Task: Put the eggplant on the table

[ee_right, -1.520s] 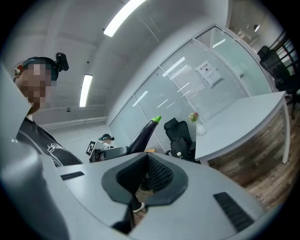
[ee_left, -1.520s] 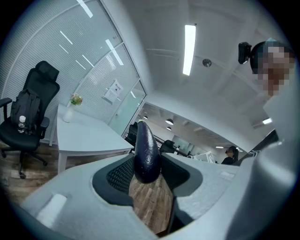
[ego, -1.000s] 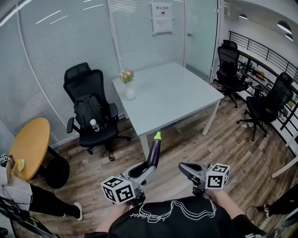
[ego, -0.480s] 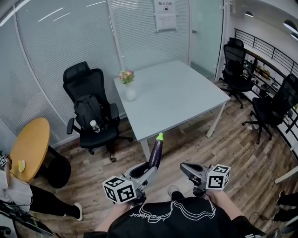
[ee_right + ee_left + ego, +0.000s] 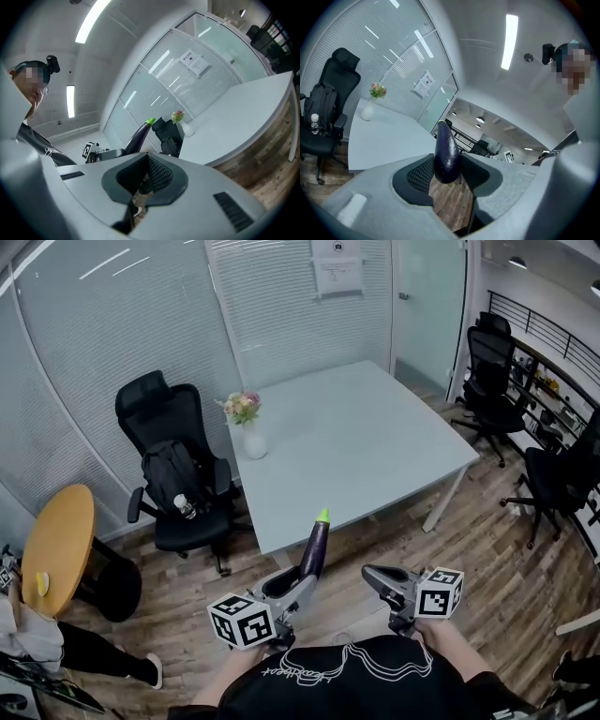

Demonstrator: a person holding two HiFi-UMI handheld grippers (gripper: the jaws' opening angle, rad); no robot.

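A long dark purple eggplant (image 5: 314,547) with a green stem stands upright, and my left gripper (image 5: 298,579) is shut on its lower end. In the left gripper view the eggplant (image 5: 446,154) sits pinched between the two pads. It hangs over the wooden floor, just short of the near edge of the pale table (image 5: 375,446). My right gripper (image 5: 373,575) is beside it to the right, jaws together with nothing between them. From the right gripper view the eggplant (image 5: 138,136) shows at the left and the table (image 5: 234,112) at the right.
A white vase of flowers (image 5: 246,427) stands at the table's left corner. A black office chair with a backpack (image 5: 178,479) is left of the table, and a round wooden table (image 5: 58,545) further left. More black chairs (image 5: 492,362) stand at the right.
Both grippers have come closer to the table, the eggplant still held upright in the left one. The table's near edge now lies just ahead of the eggplant.
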